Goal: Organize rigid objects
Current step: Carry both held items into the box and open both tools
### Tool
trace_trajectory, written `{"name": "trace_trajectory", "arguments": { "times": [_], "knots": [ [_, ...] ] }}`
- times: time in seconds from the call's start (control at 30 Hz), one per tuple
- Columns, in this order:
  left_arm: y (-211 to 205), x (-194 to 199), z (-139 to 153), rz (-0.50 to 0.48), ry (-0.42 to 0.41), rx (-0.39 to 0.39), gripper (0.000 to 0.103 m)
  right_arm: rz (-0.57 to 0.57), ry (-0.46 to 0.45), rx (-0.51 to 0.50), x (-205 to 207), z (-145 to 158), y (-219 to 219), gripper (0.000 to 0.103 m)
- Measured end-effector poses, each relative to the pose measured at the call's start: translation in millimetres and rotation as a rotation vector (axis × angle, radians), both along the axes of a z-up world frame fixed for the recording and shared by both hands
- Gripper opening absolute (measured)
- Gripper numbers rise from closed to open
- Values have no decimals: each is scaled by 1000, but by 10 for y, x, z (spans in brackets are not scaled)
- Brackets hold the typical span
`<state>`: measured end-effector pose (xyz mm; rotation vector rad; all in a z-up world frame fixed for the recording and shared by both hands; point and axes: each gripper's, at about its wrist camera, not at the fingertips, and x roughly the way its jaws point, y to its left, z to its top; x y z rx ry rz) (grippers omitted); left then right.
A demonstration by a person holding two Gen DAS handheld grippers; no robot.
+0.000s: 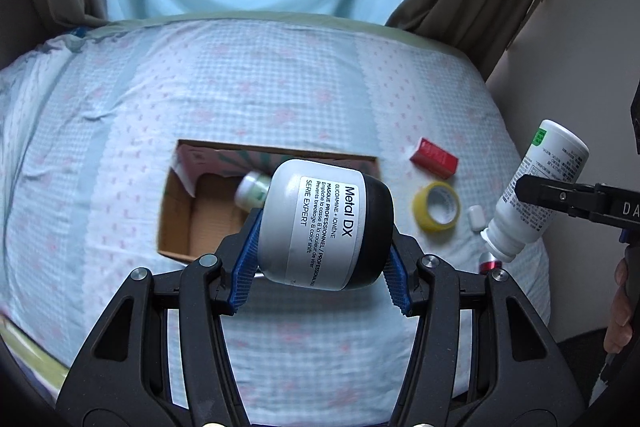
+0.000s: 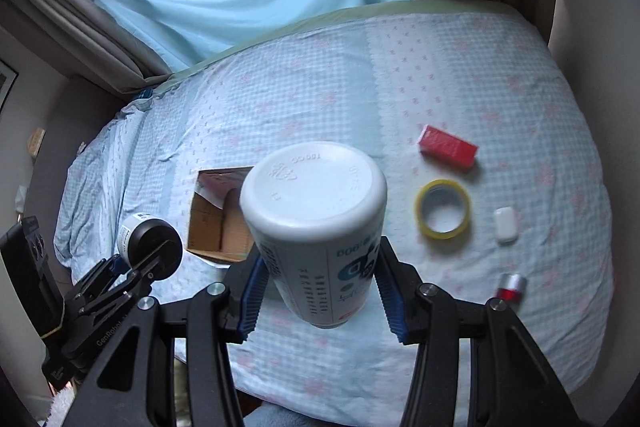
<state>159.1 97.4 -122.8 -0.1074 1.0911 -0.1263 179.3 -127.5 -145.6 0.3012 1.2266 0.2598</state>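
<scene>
My left gripper is shut on a white Metal DX jar with a black lid, held on its side above the bed just in front of an open cardboard box. A white bottle lies inside the box. My right gripper is shut on a tall white bottle, base toward the camera; it also shows in the left wrist view, tilted neck down at the right. The left gripper and jar show at the left of the right wrist view.
On the checked bedsheet right of the box lie a red box, a yellow tape roll, a small white case and a small red and silver cylinder. Curtains and a window stand behind the bed.
</scene>
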Motion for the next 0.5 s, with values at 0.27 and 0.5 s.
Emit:
{"name": "trace_trajectory", "arguments": {
  "times": [0.27,0.5],
  "knots": [
    [757,288,-435,-116,84,52,51,-86,90,60,172,-356,944,47],
    [1059,592,-894,-164,166,74,51,-83,172,70,374,-755,1518,47]
  ]
}}
